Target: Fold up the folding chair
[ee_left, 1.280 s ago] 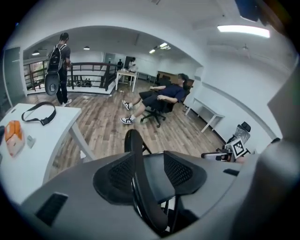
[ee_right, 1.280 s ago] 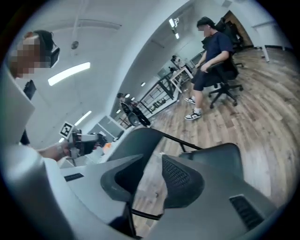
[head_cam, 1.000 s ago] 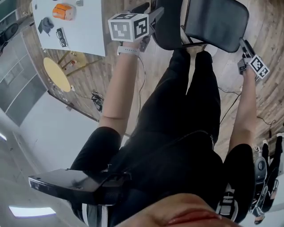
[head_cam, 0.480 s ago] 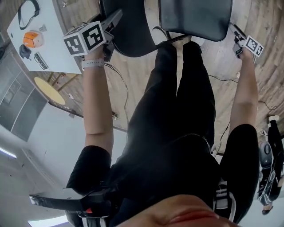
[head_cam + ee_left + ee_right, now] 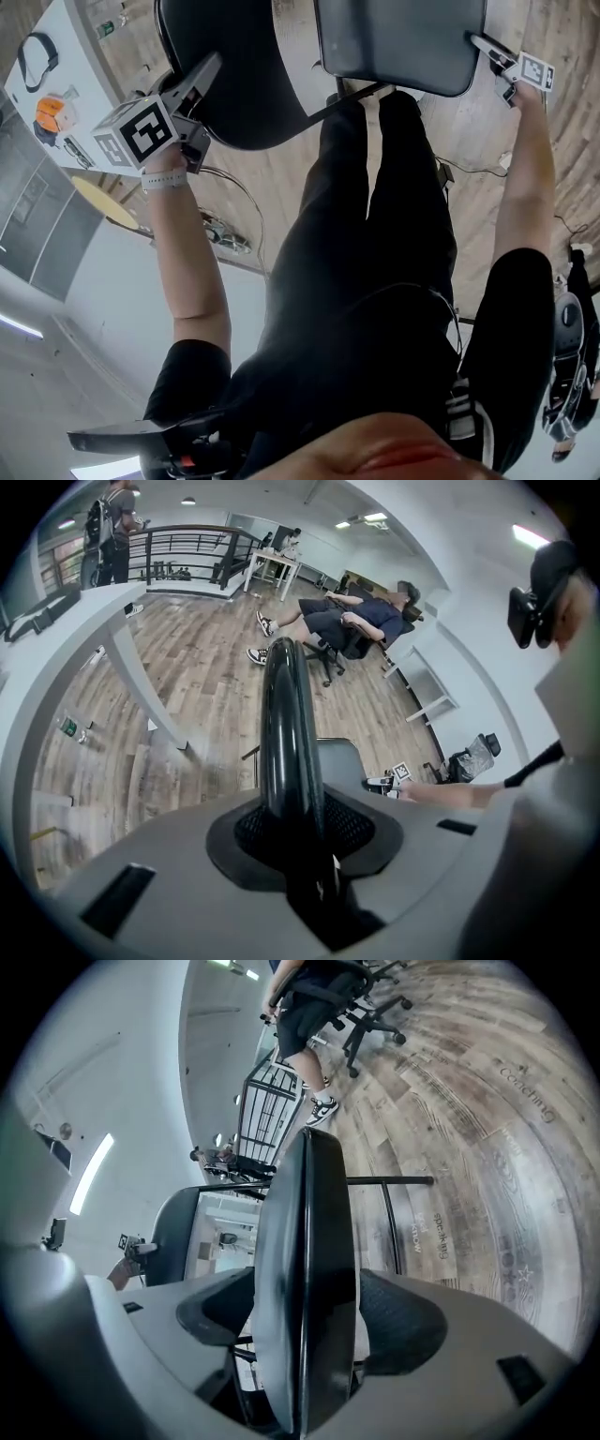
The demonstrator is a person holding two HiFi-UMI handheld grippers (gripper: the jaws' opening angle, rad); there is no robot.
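The folding chair stands in front of my legs in the head view: its black backrest [image 5: 234,56] on the left, its dark seat [image 5: 394,42] on the right. My left gripper [image 5: 211,66] has just been closing and is shut on the backrest's rim. The left gripper view shows that rim [image 5: 286,724] pinched between the pads [image 5: 352,832]. My right gripper [image 5: 478,42] sits at the seat's right edge. Its jaws have just been opening. In the right gripper view the seat edge [image 5: 309,1241] stands between the pads [image 5: 403,1326], with gaps on both sides.
A white table [image 5: 56,84] with an orange object [image 5: 52,111] stands at the left. Cables [image 5: 225,234] lie on the wooden floor. My legs [image 5: 384,206] are right behind the chair. A person sits in an office chair [image 5: 347,621] further off.
The left gripper has slid down and leftward along the backrest and closed on its rim. The right gripper has kept at the seat's right edge. The chair fills more of the head view.
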